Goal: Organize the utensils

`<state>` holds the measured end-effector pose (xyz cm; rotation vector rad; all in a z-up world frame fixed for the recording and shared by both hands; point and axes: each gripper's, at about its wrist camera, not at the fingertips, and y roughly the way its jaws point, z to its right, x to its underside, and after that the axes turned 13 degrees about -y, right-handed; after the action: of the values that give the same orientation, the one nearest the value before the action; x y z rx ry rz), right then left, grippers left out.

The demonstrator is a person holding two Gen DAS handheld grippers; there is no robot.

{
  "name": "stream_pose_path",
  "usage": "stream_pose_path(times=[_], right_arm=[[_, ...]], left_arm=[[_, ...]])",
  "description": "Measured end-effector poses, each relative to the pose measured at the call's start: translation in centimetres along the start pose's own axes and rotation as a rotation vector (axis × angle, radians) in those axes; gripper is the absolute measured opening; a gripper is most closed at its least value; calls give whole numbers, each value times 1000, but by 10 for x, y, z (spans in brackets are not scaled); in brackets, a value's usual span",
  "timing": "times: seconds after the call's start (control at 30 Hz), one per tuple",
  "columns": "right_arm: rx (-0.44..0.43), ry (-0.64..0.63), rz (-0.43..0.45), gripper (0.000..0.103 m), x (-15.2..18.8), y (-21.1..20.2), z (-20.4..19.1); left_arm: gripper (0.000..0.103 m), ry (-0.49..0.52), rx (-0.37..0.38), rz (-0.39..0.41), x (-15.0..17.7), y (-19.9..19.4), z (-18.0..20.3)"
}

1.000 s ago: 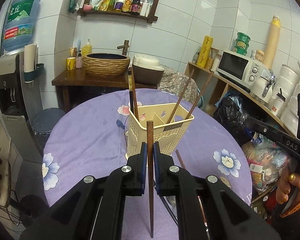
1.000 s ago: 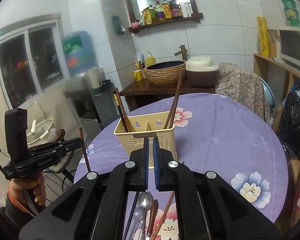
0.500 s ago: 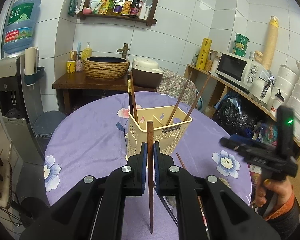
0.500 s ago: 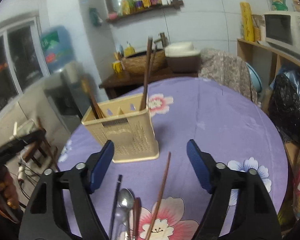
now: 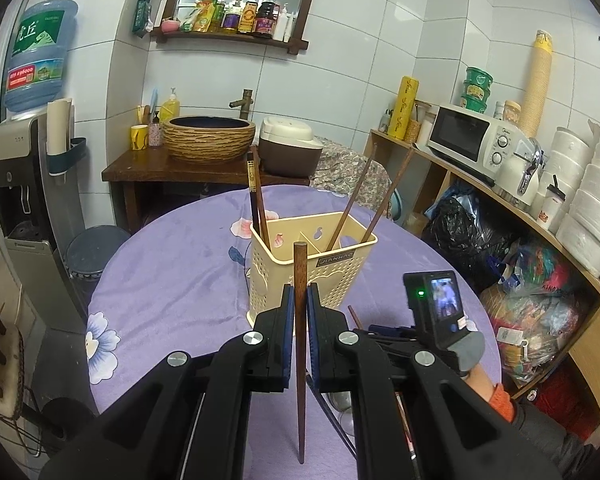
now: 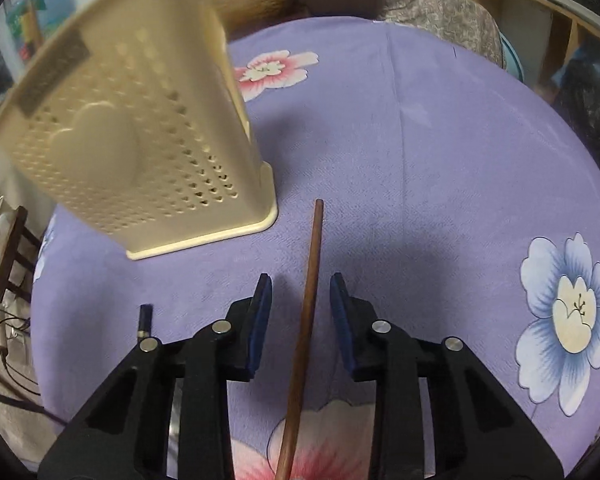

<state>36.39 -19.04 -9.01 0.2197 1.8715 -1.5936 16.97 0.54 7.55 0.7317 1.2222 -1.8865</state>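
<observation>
Right gripper (image 6: 301, 312) has dropped to the purple tablecloth (image 6: 420, 152) by the holder (image 6: 140, 140), jaws closing round a loose chopstick (image 6: 306, 320), not yet touching. Left gripper (image 5: 300, 312) clamps a chopstick (image 5: 300, 360) upright before the holder; tiled wall w/ shelf behind.

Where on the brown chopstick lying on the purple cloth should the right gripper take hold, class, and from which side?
Grip the chopstick on its bare shaft beside the holder, from above. It lies flat lengthwise between the closing right gripper pads, so they meet its narrow sides.
</observation>
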Motion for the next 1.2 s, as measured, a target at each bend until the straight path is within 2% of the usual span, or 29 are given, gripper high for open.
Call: stream_pose_path(times=[0.13, 0.3, 0.37, 0.57, 0.67, 0.87, 1.03, 1.2], right_arm=[[50, -45, -18, 28, -8, 7, -12], [103, -78, -23, 14, -14, 12, -15], [103, -82, -20, 7, -12, 11, -15], [49, -53, 8, 6, -5, 4, -10], [23, -30, 56, 6, -1, -12, -5], [-37, -3, 221, 6, 6, -78, 3], [-89, -35, 355, 6, 12, -142, 0], [-123, -53, 445, 6, 18, -186, 1]], left_arm=[[8, 4, 2, -1, 0, 0, 1], [8, 6, 2, 1, 0, 1, 1], [8, 6, 4, 0, 0, 1, 2], [8, 2, 2, 8, 1, 2, 4], [8, 0, 6, 8, 1, 1, 3], [8, -7, 6, 14, 2, -1, 2], [8, -6, 6, 16, 2, -2, 1], [8, -9, 7, 17, 2, -4, 1]])
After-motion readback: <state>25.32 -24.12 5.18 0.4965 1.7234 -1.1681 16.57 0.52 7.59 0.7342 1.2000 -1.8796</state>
